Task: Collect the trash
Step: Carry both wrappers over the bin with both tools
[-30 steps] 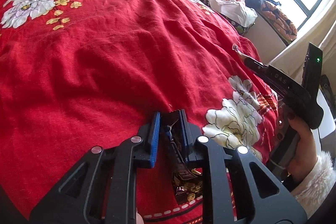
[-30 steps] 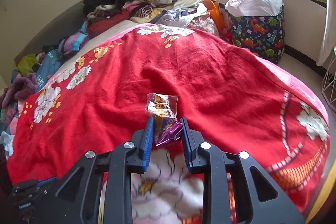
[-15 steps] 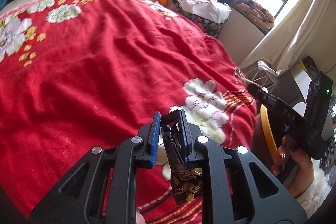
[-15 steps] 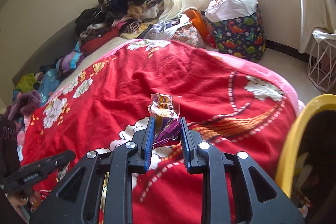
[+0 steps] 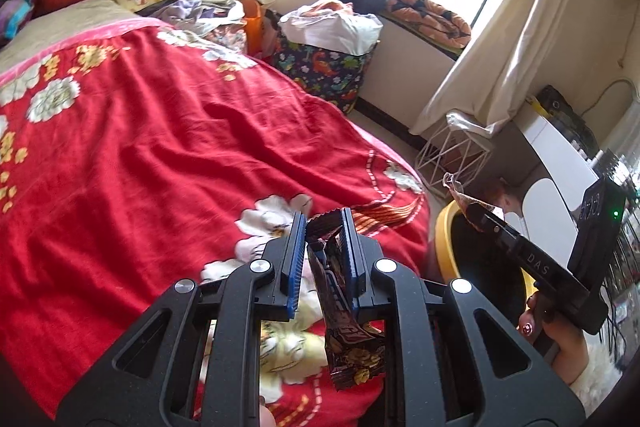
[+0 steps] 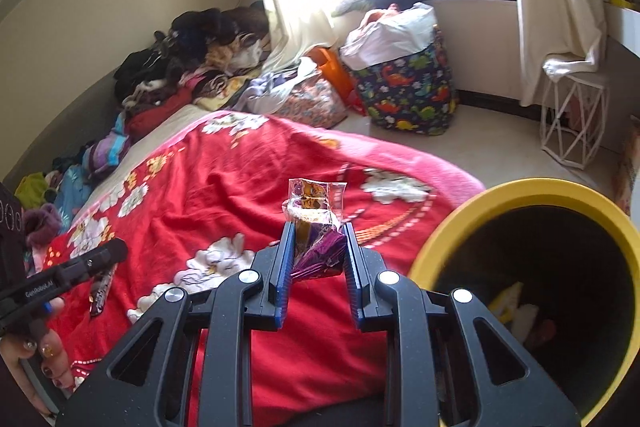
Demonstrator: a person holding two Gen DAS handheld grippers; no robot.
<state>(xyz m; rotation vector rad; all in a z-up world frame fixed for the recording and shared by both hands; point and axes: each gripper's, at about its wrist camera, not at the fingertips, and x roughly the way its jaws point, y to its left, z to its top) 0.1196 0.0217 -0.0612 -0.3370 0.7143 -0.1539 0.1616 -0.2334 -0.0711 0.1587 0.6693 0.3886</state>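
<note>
While the red flowered blanket (image 6: 248, 187) covers the bed, a yellow-rimmed black bin (image 6: 532, 187) stands at its foot corner. Left gripper (image 5: 320, 227) pinches a dark brown snack wrapper (image 5: 344, 327); right gripper (image 6: 316, 235), beside the bin's rim, pinches a crumpled purple foil wrapper (image 6: 316, 223).

a dark brown crinkled wrapper (image 5: 344, 323) hangs pinched upright at six o'clock, a purple-and-clear wrapper (image 6: 318, 227) stands clamped at centre, and a yellow-rimmed black bin (image 6: 532, 187) gapes at four o'clock, scraps inside.
</note>
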